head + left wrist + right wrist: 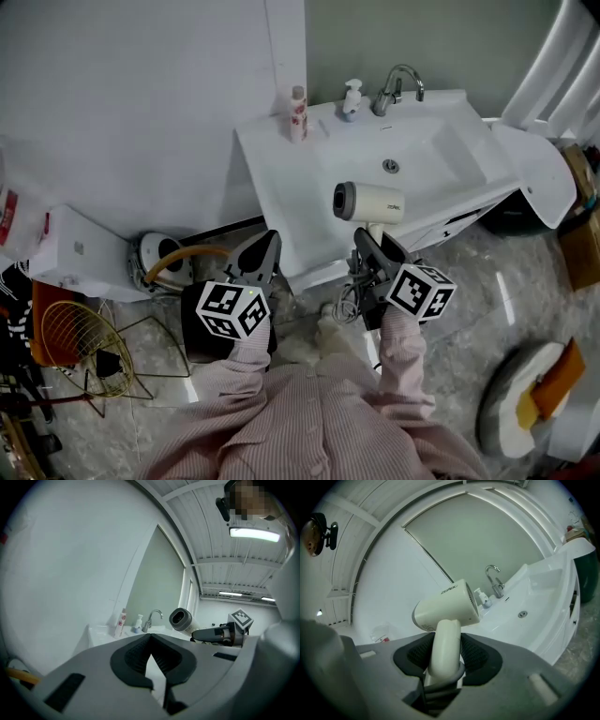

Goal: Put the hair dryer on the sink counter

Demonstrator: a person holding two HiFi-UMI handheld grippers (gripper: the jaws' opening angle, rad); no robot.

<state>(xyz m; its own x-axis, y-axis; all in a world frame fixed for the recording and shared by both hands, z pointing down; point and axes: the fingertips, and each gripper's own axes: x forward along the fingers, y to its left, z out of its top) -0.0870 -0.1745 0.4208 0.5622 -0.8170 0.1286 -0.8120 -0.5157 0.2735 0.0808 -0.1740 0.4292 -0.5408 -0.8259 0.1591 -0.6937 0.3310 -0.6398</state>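
A cream hair dryer (pixel 369 202) hangs over the front part of the white sink counter (pixel 277 178), nozzle pointing left. My right gripper (pixel 372 249) is shut on its handle from below. In the right gripper view the handle (pixel 446 644) stands between the dark pads, with the barrel (pixel 447 605) above them and the cord bunched under the jaws. My left gripper (pixel 262 255) is low at the counter's front left corner, shut and holding nothing. The left gripper view also shows the hair dryer (pixel 180 619) to the right.
A faucet (pixel 398 86), a small pump bottle (pixel 352 98) and a pink-patterned bottle (pixel 298 113) stand along the counter's back edge. The basin drain (pixel 391 166) lies behind the dryer. On the floor at left are a wire basket (pixel 80 337) and a white box (pixel 80 251).
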